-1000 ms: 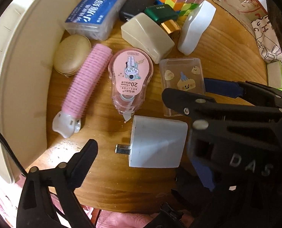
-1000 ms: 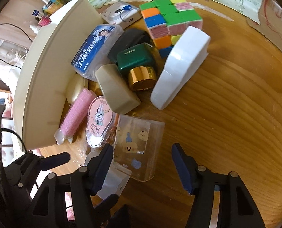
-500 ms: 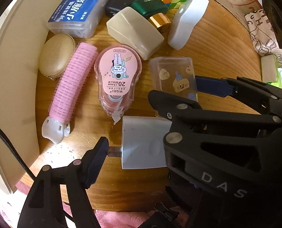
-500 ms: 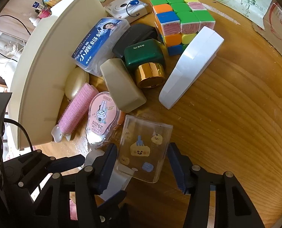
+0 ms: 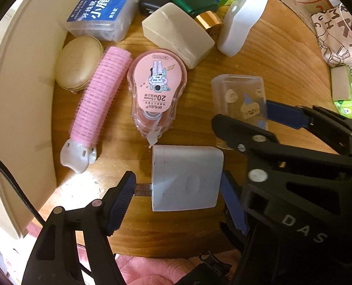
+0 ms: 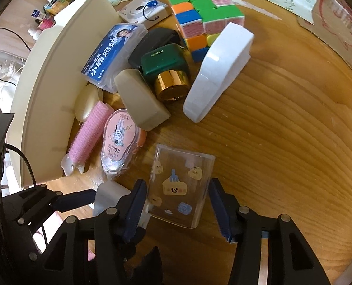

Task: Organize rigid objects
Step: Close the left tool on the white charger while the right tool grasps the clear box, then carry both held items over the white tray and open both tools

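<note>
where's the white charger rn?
Left wrist view, low centre: the charger lies on the wooden table between the left hand-held gripper pads, just below the pink tape dispenser.

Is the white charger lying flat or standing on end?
Flat: the white charger lies on its broad face on the table, prongs pointing sideways.

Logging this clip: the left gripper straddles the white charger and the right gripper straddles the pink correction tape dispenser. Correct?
Not quite. The right wrist view shows the right gripper straddling the clear sticker-covered box, not the pink dispenser. The left gripper does straddle the white charger.
</note>
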The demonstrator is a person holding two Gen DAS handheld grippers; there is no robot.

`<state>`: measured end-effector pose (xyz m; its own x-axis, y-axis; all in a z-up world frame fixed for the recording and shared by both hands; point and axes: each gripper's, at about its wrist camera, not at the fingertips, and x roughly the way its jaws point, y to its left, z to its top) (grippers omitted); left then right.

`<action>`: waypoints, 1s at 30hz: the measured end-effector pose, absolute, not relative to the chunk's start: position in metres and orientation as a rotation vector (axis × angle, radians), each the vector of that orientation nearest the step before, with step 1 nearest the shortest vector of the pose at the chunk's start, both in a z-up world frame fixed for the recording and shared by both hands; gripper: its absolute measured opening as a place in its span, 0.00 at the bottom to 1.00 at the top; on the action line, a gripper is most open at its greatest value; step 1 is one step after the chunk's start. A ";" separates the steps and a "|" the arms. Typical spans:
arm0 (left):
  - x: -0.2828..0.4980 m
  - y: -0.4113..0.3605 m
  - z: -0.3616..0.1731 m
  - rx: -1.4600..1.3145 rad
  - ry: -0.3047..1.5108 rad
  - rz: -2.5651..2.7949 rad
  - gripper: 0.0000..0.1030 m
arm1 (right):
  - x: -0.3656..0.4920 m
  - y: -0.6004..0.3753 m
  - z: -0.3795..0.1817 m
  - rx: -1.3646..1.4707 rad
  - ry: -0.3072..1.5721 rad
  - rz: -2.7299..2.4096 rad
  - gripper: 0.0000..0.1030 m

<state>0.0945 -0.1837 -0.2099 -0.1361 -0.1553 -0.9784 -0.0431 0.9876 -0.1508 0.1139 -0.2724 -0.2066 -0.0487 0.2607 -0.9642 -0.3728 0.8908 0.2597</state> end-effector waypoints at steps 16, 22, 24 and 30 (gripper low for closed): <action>0.051 -0.165 -0.147 -0.094 1.579 -0.063 0.73 | 0.075 -0.314 -0.146 -0.077 1.392 0.458 0.53; 0.037 -0.158 -0.116 -0.070 1.496 -0.059 0.73 | 0.063 -0.317 -0.127 -0.076 1.303 0.425 0.53; 0.034 -0.154 -0.106 -0.054 1.466 -0.064 0.73 | 0.061 -0.317 -0.123 -0.069 1.273 0.422 0.53; 0.033 -0.141 -0.092 -0.048 1.382 -0.073 0.73 | 0.057 -0.309 -0.104 -0.034 1.169 0.416 0.53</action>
<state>0.0331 -0.1407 -0.0924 0.1860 -0.0794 -0.9793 0.0235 0.9968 -0.0764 0.0572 -0.3091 -0.1040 0.3244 0.3000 -0.8971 -0.3349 0.9234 0.1877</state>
